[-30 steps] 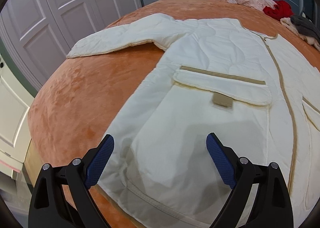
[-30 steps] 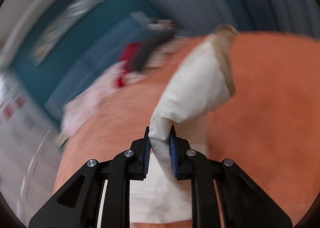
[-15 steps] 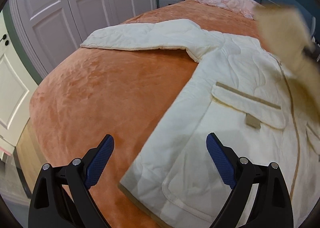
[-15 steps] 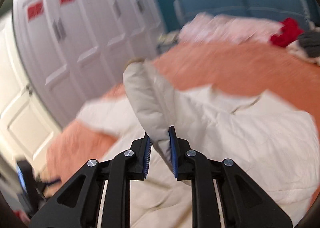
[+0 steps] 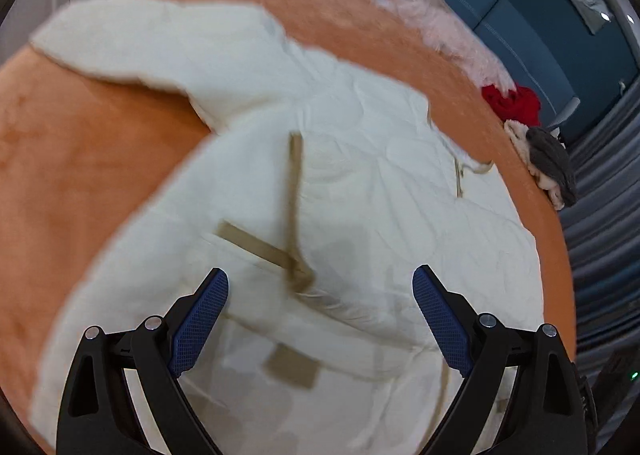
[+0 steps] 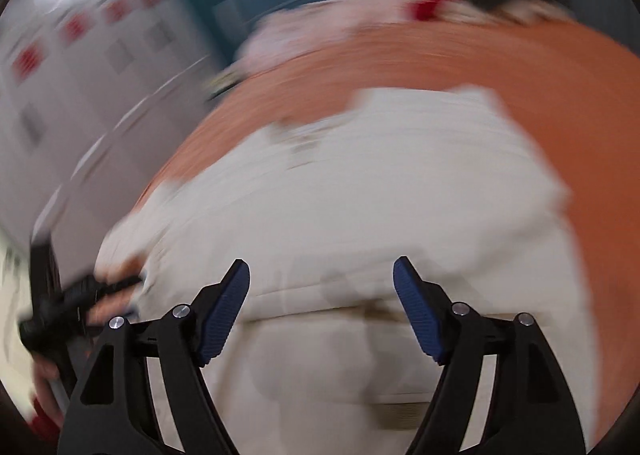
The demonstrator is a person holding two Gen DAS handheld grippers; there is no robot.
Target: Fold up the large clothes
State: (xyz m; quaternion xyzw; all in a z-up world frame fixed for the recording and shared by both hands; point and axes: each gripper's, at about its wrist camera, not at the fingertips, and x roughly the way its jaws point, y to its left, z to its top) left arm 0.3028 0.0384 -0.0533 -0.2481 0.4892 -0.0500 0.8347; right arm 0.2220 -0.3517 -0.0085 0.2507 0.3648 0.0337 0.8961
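Observation:
A large cream quilted jacket [image 5: 360, 183] with tan trim lies on the orange bed cover [image 5: 88, 175]. Its right side is folded over the front, the tan cuff edge [image 5: 294, 191] across the middle. Its left sleeve [image 5: 152, 43] stretches out flat to the upper left. My left gripper [image 5: 320, 315] is open and empty, just above the jacket's pocket flap. In the blurred right wrist view my right gripper [image 6: 322, 307] is open and empty above the folded jacket [image 6: 360, 215]. The left gripper [image 6: 80, 295] shows there at the left edge.
A pink blanket [image 5: 420, 11], a red garment [image 5: 512, 103] and grey and cream clothes [image 5: 548, 163] lie along the bed's far edge by a blue headboard [image 5: 540, 15]. White wardrobe doors [image 6: 80, 75] stand left of the bed.
My right gripper carried the right sleeve across over the jacket's front, then opened and let it go. My left gripper swung over the jacket, still open.

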